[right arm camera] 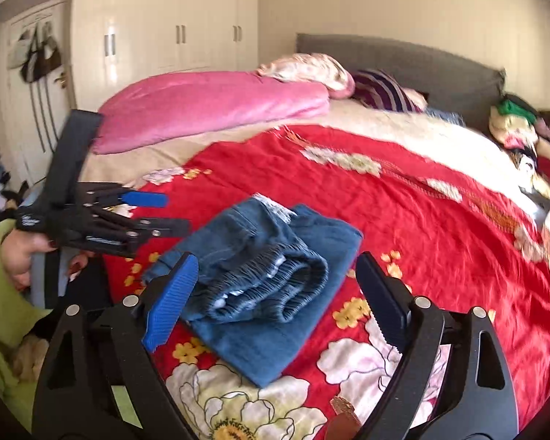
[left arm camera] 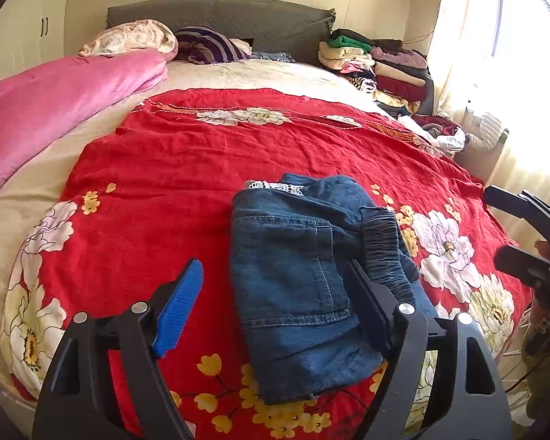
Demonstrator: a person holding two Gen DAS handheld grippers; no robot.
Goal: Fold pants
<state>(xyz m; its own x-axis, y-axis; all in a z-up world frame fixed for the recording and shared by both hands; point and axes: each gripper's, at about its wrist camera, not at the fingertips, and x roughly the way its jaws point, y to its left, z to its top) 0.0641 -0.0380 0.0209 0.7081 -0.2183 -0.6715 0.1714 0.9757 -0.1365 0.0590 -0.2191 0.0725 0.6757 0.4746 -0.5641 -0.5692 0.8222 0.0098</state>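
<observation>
Blue denim pants [left arm camera: 289,275] lie folded into a compact bundle on the red flowered bedspread [left arm camera: 165,183], near the bed's front edge. Their elastic waistband [right arm camera: 260,286] sits on top, with a frayed white hem at the far end. My left gripper [left arm camera: 275,264] is open, hovering over the near end of the bundle with nothing pinched. My right gripper [right arm camera: 277,256] is also open, just above the pants [right arm camera: 267,337] and gripping nothing. Each gripper shows in the other's view: the left gripper [right arm camera: 176,212] at the left, the right gripper [left arm camera: 498,225] at the right edge.
A rolled pink quilt [left arm camera: 55,110] lies along the bed's left side, with pillows by the grey headboard [left arm camera: 220,14]. Stacked clothes [left arm camera: 377,62] fill the far right corner beside a bright curtain [left arm camera: 476,55]. A hand and green sleeve [right arm camera: 3,275] hold the left gripper. White wardrobes [right arm camera: 165,36] stand behind.
</observation>
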